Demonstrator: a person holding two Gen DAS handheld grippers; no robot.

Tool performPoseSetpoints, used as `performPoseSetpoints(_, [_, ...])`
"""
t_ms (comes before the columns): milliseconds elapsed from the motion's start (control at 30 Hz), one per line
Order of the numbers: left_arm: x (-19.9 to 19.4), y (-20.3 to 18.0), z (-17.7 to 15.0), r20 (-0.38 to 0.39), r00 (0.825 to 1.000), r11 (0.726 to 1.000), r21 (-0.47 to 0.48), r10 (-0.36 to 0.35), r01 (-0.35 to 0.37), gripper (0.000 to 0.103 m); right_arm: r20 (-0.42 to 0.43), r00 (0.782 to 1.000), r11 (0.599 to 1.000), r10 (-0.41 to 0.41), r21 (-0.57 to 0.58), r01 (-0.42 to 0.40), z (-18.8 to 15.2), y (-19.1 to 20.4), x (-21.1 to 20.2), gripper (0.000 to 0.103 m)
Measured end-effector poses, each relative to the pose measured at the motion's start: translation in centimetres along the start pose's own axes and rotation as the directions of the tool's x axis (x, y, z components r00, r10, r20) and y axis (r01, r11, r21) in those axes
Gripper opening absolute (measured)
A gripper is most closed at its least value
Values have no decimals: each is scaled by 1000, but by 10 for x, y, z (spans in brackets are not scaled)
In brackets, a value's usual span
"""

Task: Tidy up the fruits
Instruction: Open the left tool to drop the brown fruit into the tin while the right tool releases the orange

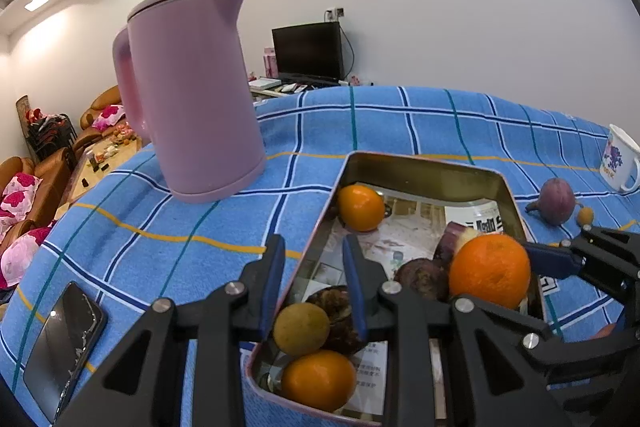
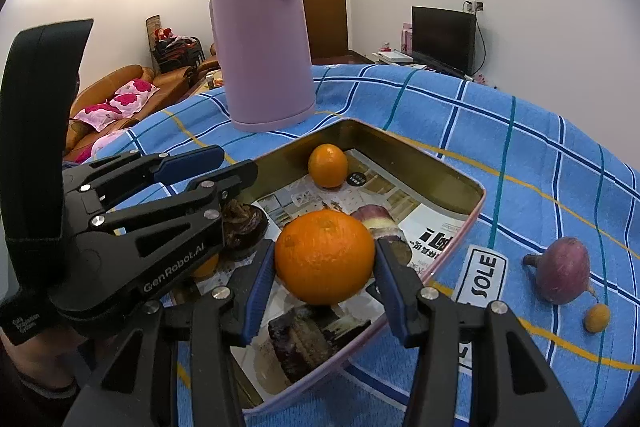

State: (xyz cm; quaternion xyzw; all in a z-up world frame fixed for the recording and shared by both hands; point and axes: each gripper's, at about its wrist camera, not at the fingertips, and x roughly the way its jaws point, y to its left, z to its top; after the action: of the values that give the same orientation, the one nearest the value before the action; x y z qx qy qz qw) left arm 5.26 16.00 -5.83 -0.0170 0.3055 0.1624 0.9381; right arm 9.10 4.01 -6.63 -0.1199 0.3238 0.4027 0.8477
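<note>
My right gripper (image 2: 324, 259) is shut on a large orange (image 2: 325, 255), held just above the open metal tin (image 2: 460, 175). My left gripper (image 1: 313, 259) is shut on the tin's left wall (image 1: 320, 227), one finger outside and one inside. The tin, lined with printed paper, holds a small orange (image 2: 328, 165) at its far corner, a yellow-green fruit (image 1: 301, 327), another orange (image 1: 318, 381), two dark brown fruits (image 1: 340, 315) and a purple cut piece (image 1: 456, 239). On the cloth to the right lie a purple round fruit (image 2: 562, 271) and a tiny yellow fruit (image 2: 597, 319).
A tall pink kettle (image 1: 192, 95) stands on the blue checked tablecloth (image 1: 400, 123) behind the tin's left corner. A dark phone (image 1: 64, 343) lies at the near left. A white flowered mug (image 1: 618, 159) sits far right. A "SOLE" label (image 2: 482, 279) lies by the tin's right side.
</note>
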Motion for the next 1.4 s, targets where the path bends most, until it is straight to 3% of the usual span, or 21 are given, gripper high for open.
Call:
performPoseSetpoints(100, [0,0,0,1,1000,1000,-6,-1,1,33,-3,1000,1000,17,1,-17,-1,0,0,51])
performPoseSetpoints(233, [-4,4,-1,10,1000,1000,-24,8,-8,47,3,1000,1000,25,-15,-25,-4,3,-1,55])
performPoseSetpoints(367, [-12,7,2,35,999,999,-40,16,-15,50,11,1000,999,25,-32,-25,-5,8,-3,58])
performPoseSetpoints(433, [-16,10,3,45,999,998,-52,20,-18,61,15,1000,999,27,-32,-27,-5,8,-4,64])
performPoseSetpoints(633, [-25,14,6,65,997,996,-79,34,-29,76,29,999,999,28,-30,-27,-6,9,-12,71])
performPoseSetpoints(900, [-34,13,11,82,996,995,-93,39,-31,89,59,998,999,30,-16,-29,-5,5,-25,72])
performPoseSetpoints(1200, [-42,8,15,97,994,993,-110,53,-42,93,83,996,1000,20,0,-20,-7,-3,-37,72])
performPoseSetpoints(1400, [-47,-8,21,108,994,996,-84,17,-8,96,114,993,999,-32,37,28,-6,-23,-59,72])
